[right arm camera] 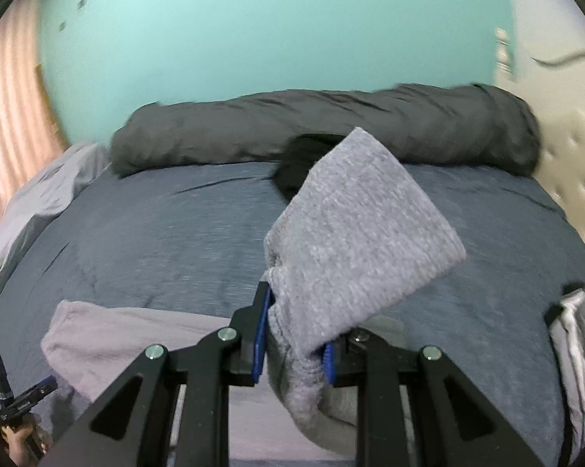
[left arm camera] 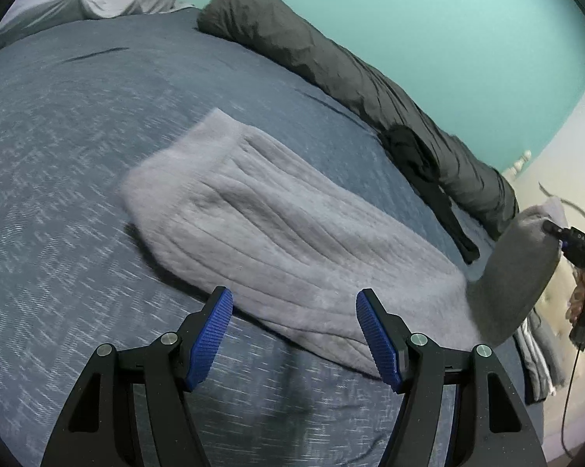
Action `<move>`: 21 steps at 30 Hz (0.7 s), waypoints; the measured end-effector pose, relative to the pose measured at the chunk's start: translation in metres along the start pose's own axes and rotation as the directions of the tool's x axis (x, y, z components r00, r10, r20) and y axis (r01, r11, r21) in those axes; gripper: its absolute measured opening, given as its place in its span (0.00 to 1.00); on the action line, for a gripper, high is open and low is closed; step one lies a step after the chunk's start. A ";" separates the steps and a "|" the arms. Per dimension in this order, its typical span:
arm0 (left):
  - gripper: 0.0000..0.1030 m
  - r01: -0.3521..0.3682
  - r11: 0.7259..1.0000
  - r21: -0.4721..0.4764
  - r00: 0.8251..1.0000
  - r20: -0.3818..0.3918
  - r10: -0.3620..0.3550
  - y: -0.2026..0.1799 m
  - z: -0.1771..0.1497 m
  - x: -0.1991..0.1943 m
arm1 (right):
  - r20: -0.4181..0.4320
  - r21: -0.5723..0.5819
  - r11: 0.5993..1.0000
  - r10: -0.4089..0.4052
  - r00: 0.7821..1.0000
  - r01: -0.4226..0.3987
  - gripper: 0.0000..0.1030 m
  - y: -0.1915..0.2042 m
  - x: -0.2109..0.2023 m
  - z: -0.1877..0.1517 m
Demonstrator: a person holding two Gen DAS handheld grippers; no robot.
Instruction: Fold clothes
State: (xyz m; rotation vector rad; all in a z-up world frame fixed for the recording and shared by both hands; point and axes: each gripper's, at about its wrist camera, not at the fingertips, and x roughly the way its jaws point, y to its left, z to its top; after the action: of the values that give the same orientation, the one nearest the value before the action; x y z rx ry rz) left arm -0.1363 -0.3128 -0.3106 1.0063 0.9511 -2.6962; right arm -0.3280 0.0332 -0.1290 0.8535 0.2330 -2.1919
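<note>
Right gripper (right arm camera: 294, 334) clamped on a bunched corner of the grey knit garment (right arm camera: 355, 229); the cloth drapes forward over its right finger. The rest of the garment lies flat at lower left on the blue bedspread (right arm camera: 156, 233). Dark grey rolled duvet (right arm camera: 331, 124) along the teal wall (right arm camera: 273, 27). Black cloth (right arm camera: 296, 167) behind the lifted corner. Striped clothes (right arm camera: 573, 334) at right edge. Left gripper (right arm camera: 20, 397) at bottom left, jaw state unclear.

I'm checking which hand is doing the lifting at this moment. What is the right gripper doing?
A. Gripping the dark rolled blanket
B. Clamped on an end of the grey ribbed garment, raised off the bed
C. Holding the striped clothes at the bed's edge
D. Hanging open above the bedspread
B: in the right wrist view the right gripper has its jaws closed on the grey ribbed garment, whose end stands up off the bed.
</note>
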 end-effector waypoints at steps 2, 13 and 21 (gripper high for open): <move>0.68 0.002 1.000 -0.019 1.000 0.005 -0.002 0.007 0.003 -0.003 | -0.013 -0.028 0.999 0.025 1.000 -0.026 0.21 0.031 0.013 0.003; 0.68 0.000 0.997 -0.078 1.000 0.023 0.002 0.032 0.018 -0.012 | -0.138 -0.192 0.960 0.178 0.974 -0.202 0.21 0.206 0.078 -0.025; 0.68 -0.005 0.996 -0.090 1.000 0.024 0.007 0.036 0.020 -0.014 | -0.318 -0.233 0.919 0.235 0.919 -0.316 0.26 0.292 0.131 -0.062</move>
State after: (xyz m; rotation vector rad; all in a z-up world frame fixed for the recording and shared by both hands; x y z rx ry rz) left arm -0.1254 -0.3550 -0.3095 0.9557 1.0524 -2.6284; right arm -0.1528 -0.2218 -0.2322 0.9715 0.5182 -1.7161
